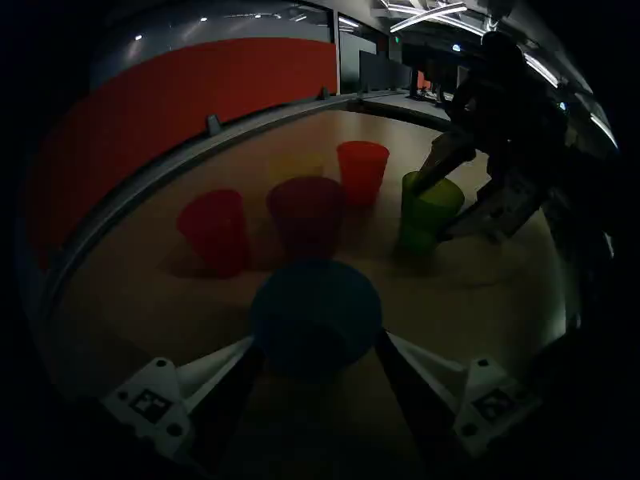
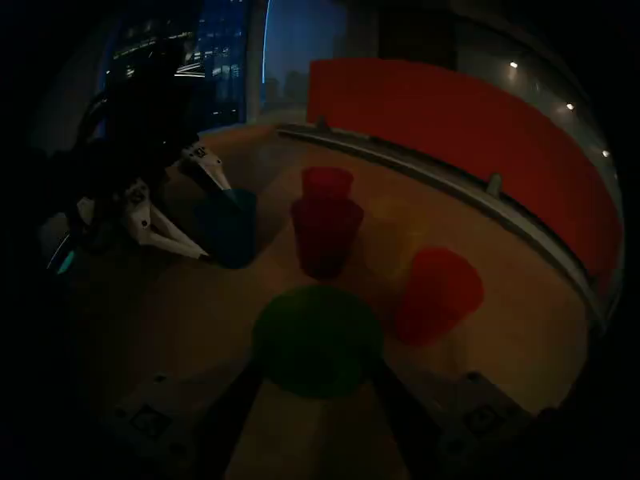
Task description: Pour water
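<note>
Left tool [image 1: 316, 342] part-open, both fingers pressing blue cup [image 1: 314, 312], 6 o'clock in left gripper view. Right tool [image 2: 318, 366] likewise gripping green cup [image 2: 318, 336], 6 o'clock in right gripper view. Cups upright on bench [image 1: 488, 292], likely to avoid spill. Dark red cup [image 1: 306, 212] at 12 o'clock.

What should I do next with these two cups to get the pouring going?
Probably lift the blue cup toward the green cup. The left tool grips blue, the right tool green; both stand upright on the table, apart. Which holds water is unclear.
</note>
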The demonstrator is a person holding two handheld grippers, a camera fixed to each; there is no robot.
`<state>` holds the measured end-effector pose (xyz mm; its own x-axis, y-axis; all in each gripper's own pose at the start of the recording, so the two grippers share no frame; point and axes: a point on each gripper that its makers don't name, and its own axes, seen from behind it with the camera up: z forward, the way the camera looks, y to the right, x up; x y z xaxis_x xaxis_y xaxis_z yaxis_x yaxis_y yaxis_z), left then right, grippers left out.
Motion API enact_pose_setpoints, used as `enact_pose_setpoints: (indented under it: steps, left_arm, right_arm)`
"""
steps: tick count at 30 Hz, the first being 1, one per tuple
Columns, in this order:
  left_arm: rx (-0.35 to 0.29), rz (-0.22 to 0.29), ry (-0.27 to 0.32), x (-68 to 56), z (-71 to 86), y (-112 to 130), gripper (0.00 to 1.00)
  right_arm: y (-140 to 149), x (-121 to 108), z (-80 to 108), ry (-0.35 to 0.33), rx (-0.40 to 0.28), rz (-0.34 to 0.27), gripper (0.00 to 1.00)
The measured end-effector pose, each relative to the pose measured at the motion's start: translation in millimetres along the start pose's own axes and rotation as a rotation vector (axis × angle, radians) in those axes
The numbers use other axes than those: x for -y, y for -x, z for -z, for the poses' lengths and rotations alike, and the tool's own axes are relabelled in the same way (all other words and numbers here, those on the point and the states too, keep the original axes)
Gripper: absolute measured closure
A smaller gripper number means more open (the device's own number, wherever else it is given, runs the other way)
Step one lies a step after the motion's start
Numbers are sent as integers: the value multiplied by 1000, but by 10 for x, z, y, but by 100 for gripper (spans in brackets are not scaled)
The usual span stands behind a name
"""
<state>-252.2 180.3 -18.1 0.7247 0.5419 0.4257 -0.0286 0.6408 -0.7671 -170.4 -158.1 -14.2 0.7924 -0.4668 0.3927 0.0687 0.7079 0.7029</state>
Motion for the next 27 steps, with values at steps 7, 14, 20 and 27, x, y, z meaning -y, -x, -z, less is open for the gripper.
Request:
enact_pose_setpoints:
  steps: [7, 14, 20, 27]
  left_arm:
    - [10, 7, -15, 19, 54, 70, 4]
    - [8, 28, -44, 58, 230, 121, 3]
    - [3, 48, -84, 111, 422, 178, 3]
    - [-36, 93, -146, 213, 686, 187, 3]
  right_arm:
    - [87, 32, 80, 1, 6, 10, 0]
    - [155, -4, 255, 28, 5, 2, 0]
    - [194, -39, 451, 57, -8, -14, 0]
    - [206, -147, 716, 120, -42, -42, 0]
